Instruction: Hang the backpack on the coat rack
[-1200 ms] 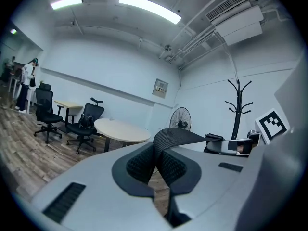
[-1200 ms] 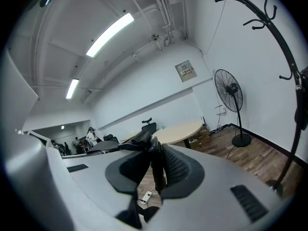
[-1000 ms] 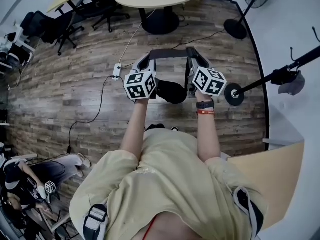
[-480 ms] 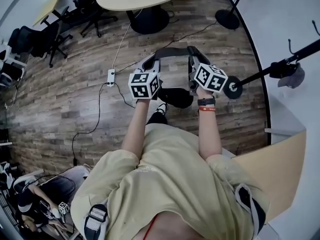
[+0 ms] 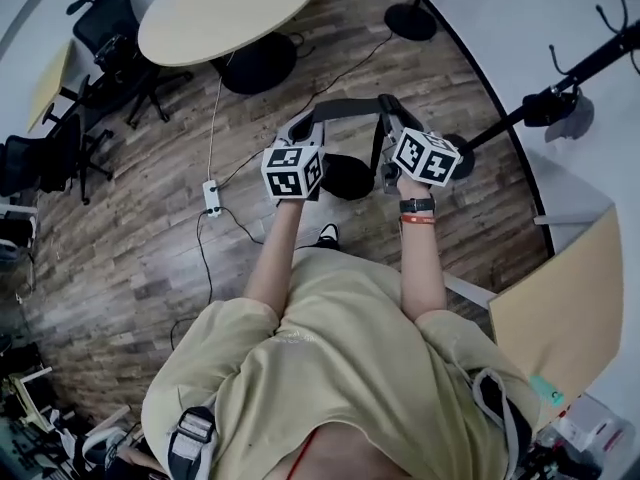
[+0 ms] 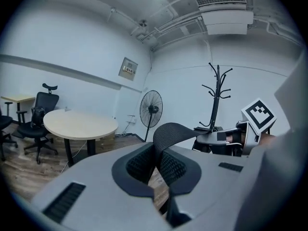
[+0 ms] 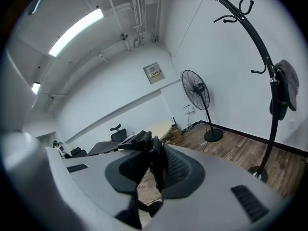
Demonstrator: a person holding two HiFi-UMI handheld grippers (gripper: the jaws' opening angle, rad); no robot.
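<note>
Mesh strap (image 6: pixel 171 129) of the backpack (image 5: pixel 347 178) is pinched in both tongs, left tongs (image 6: pixel 155 165) on one end and right tongs (image 7: pixel 155 170) on the other, the right jaws having just eased slightly apart with the strap between their pads. The backpack hangs below between them, off the wooden floor (image 5: pixel 130 228). Beyond stands the coat rack (image 6: pixel 214 105) with a grey cap (image 7: pixel 285 88) on a hook, then a pedestal fan (image 6: pixel 151 109) and a round table (image 6: pixel 79 124).

We find bare floor (image 5: pixel 455 83) open toward the coat rack (image 5: pixel 550 106) at far right. A grey cap (image 5: pixel 578 118) hangs on it, the fan (image 5: pixel 410 20) stands beyond, and the round table (image 5: pixel 225 13) stands far left.
</note>
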